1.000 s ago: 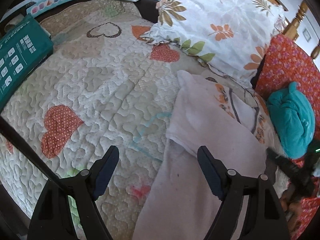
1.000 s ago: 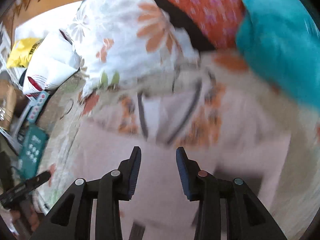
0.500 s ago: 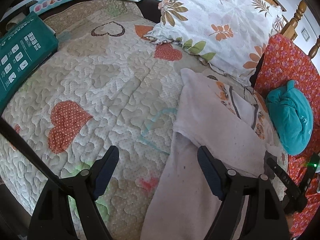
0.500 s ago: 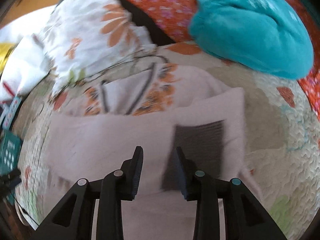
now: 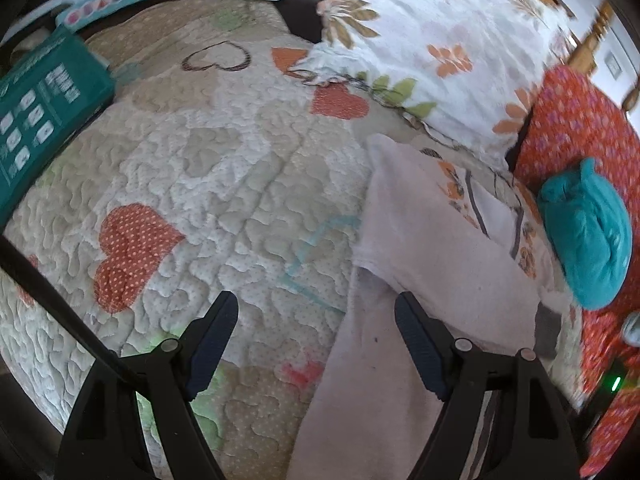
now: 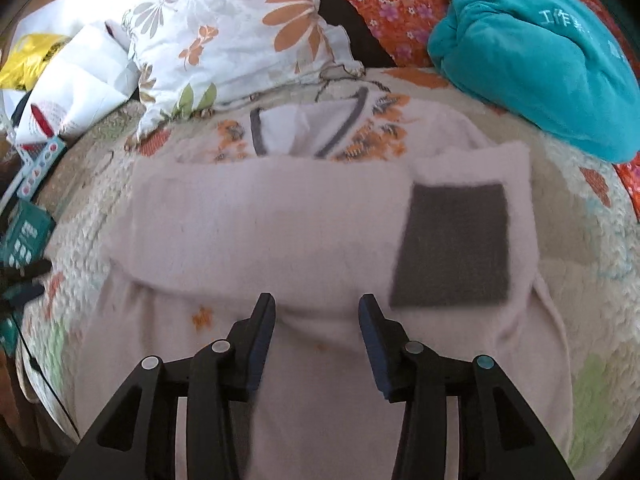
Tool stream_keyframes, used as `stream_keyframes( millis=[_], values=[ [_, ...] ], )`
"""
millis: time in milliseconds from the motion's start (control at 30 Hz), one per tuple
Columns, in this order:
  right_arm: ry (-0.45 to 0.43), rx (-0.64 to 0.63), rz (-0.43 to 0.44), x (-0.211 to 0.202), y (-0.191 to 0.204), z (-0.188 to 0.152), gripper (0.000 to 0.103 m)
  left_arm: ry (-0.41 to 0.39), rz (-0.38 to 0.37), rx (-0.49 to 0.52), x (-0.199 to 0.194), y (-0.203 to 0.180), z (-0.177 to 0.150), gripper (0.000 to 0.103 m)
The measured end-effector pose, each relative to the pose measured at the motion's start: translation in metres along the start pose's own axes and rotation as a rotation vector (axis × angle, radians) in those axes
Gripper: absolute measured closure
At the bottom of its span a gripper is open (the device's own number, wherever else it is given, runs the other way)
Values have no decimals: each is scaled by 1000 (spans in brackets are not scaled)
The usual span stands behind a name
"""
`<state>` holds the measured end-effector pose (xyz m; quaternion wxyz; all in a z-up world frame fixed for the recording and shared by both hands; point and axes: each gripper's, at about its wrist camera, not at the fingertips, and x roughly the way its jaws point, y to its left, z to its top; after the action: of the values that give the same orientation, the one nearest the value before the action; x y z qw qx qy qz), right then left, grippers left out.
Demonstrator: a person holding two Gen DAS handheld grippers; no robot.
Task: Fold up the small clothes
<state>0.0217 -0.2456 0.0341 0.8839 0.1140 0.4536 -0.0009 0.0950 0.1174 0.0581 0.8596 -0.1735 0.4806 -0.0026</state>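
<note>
A small pale pink garment (image 6: 280, 232) with an orange flower collar and a dark grey cuff (image 6: 456, 244) lies on the quilted bed, both sleeves folded across its body. It also shows in the left wrist view (image 5: 420, 264) at the right. My right gripper (image 6: 316, 312) is open and empty, just above the garment's middle. My left gripper (image 5: 316, 320) is open wide and empty, over the quilt at the garment's left edge.
A heart-patterned quilt (image 5: 192, 184) covers the bed. A floral pillow (image 5: 432, 44) and an orange cushion (image 5: 580, 128) lie at the back. A teal bundle (image 6: 536, 56) sits beside the garment. A green box (image 5: 40, 112) lies at the left.
My right gripper has pulled back and swung right over the garment, and its jaws have opened wider. My left gripper has drifted slightly back and stays open.
</note>
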Motion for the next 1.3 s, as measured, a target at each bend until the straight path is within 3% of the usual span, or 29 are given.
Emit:
stream_keyframes(
  millis=[133,233,267,333,433,567,633,800,967,1000,1033,1100,1167,1233,1300],
  values=[
    [43,46,-32,-18,-35,-36,53,-3,-5,-26,-2,10,0,24],
    [25,48,-40,-46,-54,-59,52,14,-11,4,0,9,-7,23],
    [23,42,-94,-54,-58,-65,46,20,-16,13,2,8,-10,23],
    [1,48,-140,-70,-69,-75,46,42,-20,26,9,7,-19,24],
    [-26,162,-106,-96,-98,-81,46,82,-41,53,20,5,-33,24],
    [-75,228,-45,-111,-111,-72,45,147,-95,56,34,4,-55,34],
    [-86,230,-31,-108,-110,-65,45,109,-77,108,28,-3,-67,34],
    [-93,234,-24,-91,-106,-51,45,115,-76,197,17,-16,-100,36],
    [-136,190,47,-82,-91,-12,46,138,-119,207,7,-17,-122,51],
    [-126,189,67,-73,-89,-1,46,141,-121,206,6,-17,-125,59],
    [-114,194,76,-64,-89,7,46,151,-135,195,5,-16,-126,65],
    [-69,192,84,-43,-92,17,46,164,-179,142,3,-8,-128,65],
    [6,176,-13,-19,-96,20,49,175,-225,76,1,3,-128,66],
    [-6,156,-102,-24,-103,10,50,176,-273,8,-3,17,-125,66],
    [-35,152,-82,-41,-109,-4,50,164,-272,-23,-4,27,-123,65]
  ],
)
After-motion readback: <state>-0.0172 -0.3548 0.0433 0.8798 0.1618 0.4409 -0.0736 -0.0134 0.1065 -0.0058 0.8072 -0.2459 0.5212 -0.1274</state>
